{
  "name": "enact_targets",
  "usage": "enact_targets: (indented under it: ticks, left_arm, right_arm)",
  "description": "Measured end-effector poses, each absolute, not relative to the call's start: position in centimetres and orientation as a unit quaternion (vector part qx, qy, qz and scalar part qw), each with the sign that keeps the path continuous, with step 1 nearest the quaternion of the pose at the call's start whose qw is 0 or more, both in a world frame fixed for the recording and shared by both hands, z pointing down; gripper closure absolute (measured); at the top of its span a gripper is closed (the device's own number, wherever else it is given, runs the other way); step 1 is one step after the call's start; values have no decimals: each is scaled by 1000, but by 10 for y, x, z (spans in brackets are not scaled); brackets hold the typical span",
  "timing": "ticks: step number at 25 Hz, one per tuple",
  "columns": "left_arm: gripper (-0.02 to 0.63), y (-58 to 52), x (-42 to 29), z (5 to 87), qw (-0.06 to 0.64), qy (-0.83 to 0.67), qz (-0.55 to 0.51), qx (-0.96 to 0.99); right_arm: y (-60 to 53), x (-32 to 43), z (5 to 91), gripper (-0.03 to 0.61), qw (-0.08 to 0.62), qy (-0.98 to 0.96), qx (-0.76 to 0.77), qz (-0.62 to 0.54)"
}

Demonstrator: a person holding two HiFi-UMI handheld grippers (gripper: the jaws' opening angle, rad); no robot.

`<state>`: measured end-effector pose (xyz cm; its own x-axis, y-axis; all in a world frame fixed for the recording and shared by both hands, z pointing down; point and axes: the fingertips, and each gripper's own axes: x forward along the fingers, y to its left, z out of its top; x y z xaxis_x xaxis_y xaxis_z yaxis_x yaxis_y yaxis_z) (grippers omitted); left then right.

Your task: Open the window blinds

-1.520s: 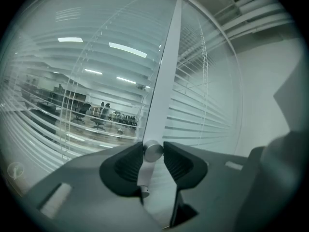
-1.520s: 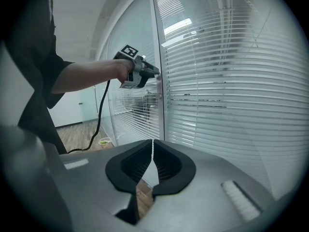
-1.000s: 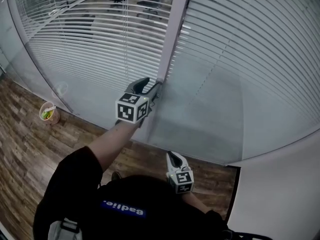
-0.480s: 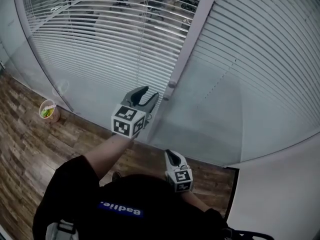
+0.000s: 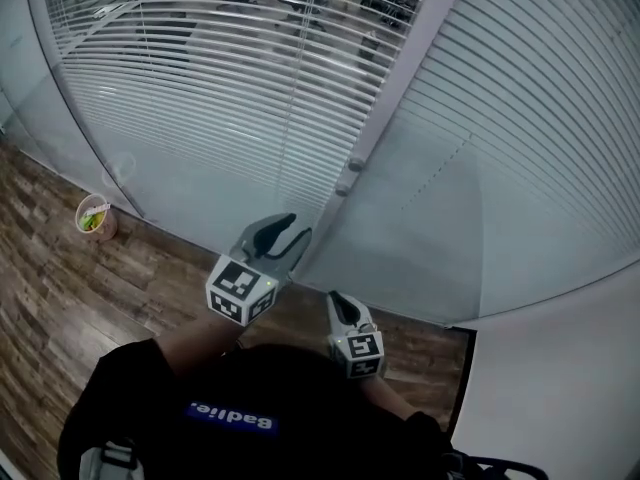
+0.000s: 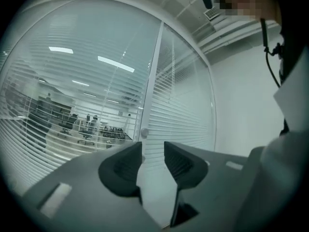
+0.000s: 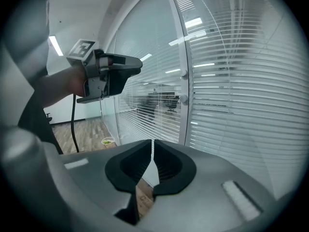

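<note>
I am holding my left gripper (image 5: 296,228) short of the window frame. Its jaws have just been closing but are apart and empty. My right gripper (image 5: 333,298) is hanging nearly closed and empty. The blinds (image 5: 520,98) are sitting behind glass, so I am judging the small, probably stiff and slippery knob (image 5: 355,165) on the post as the place to pinch.

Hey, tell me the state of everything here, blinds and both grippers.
Left-pane blinds: slats open, office visible through.
Right-pane blinds: slats shut.
Left gripper: open, empty, jaws have just been closing.
Right gripper: shut, empty.
Cup: upright on floor.
</note>
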<state>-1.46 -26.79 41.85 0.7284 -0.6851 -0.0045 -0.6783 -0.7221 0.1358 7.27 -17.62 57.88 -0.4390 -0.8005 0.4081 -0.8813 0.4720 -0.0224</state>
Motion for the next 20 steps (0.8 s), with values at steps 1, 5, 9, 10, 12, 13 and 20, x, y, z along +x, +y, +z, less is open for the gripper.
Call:
enact_targets:
  ticks: [1,5,9,10,12,13,20]
  left_arm:
    - [474,-264,-15,421,66,-364,-27,929]
    - [485,-252,-22,429,79,-360,-30,929]
    - [494,-234,-27,428,87,-354,-32,931]
    - [497,-229,-27,429,90,-351,-32,931]
    - [505,-220,-29,433,97,-346,-32,933]
    - [509,-215,-29,435,101,-342,-32,934]
    - [605,-171,-38,464,130,-298,-33,945]
  right_arm:
    - [-178,72,579,560,175,-840,500,117]
    - [-178,64,580,560,181,-842,494,116]
    - [-173,58,577,560,184,-843,492,117]
    - [-173,57,576,560,184,-844,490,117]
    - [-172,53,576,560,183,-847,486,116]
    - [-171,52,576,560,183,-848,484,116]
    - [-153,42,584,560,202,-838,493,117]
